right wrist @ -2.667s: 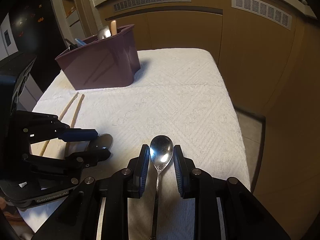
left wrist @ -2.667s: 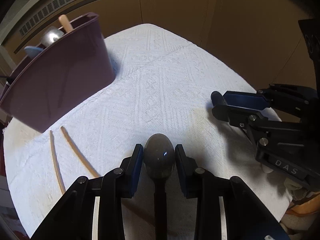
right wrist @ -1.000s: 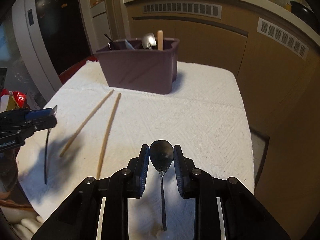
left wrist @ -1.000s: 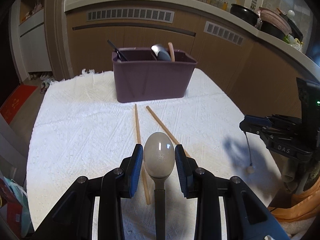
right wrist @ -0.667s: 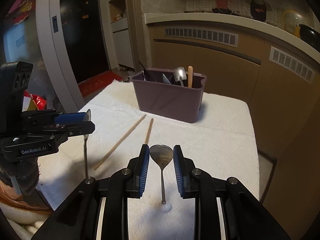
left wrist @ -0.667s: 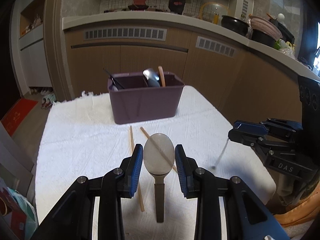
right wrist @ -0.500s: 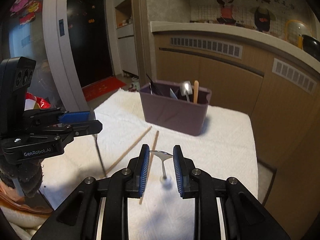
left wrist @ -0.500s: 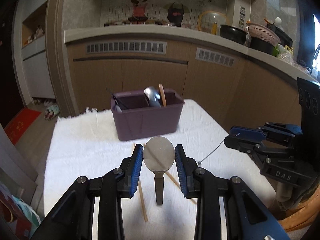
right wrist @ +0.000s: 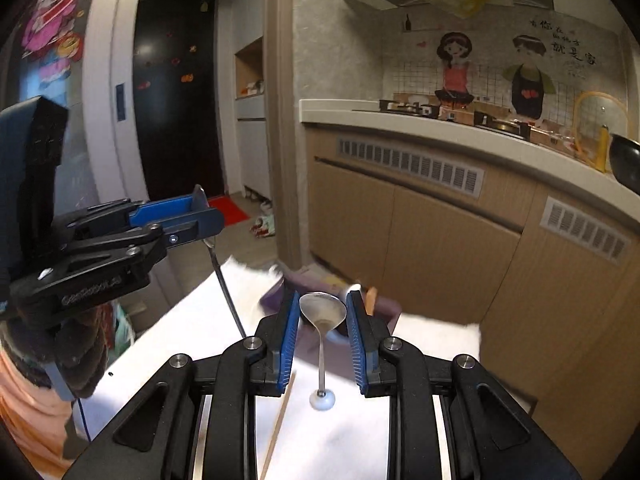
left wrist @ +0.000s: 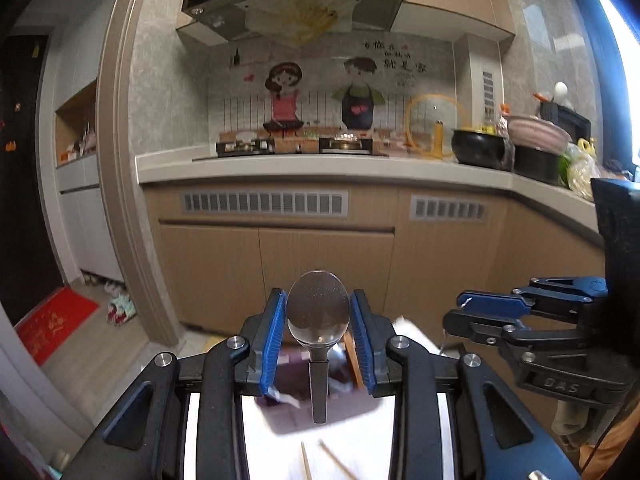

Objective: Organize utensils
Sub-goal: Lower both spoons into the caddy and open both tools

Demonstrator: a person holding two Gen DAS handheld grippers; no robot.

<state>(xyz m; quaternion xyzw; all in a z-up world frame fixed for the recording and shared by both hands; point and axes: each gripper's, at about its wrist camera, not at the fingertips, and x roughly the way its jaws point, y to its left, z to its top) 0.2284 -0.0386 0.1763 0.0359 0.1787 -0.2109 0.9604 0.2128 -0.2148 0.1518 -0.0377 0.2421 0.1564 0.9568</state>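
Observation:
My left gripper [left wrist: 318, 316] is shut on a dark-handled spoon [left wrist: 318, 312]; its bowl sits between the blue pads and the handle hangs down. My right gripper [right wrist: 322, 312] is shut on a silver spoon [right wrist: 322, 312] whose thin handle ends in a white ball. Both are lifted high above the table. The purple utensil holder [right wrist: 386, 308] lies below and ahead, mostly hidden behind the fingers; it also shows in the left wrist view [left wrist: 288, 380]. The right gripper shows in the left wrist view [left wrist: 480, 312], the left gripper in the right wrist view [right wrist: 200, 216].
Two wooden chopsticks [left wrist: 320, 460] lie on the white cloth-covered table [right wrist: 344, 440]; one chopstick shows in the right wrist view [right wrist: 278, 424]. Brown kitchen cabinets [left wrist: 320, 256] and a counter with a stove stand behind the table. A doorway with a red mat [left wrist: 52, 324] lies to the left.
Both grippers have risen and tilted up from the table with their spoons. The view has swung from the cloth to the kitchen wall, and the purple holder now sits low behind the fingers.

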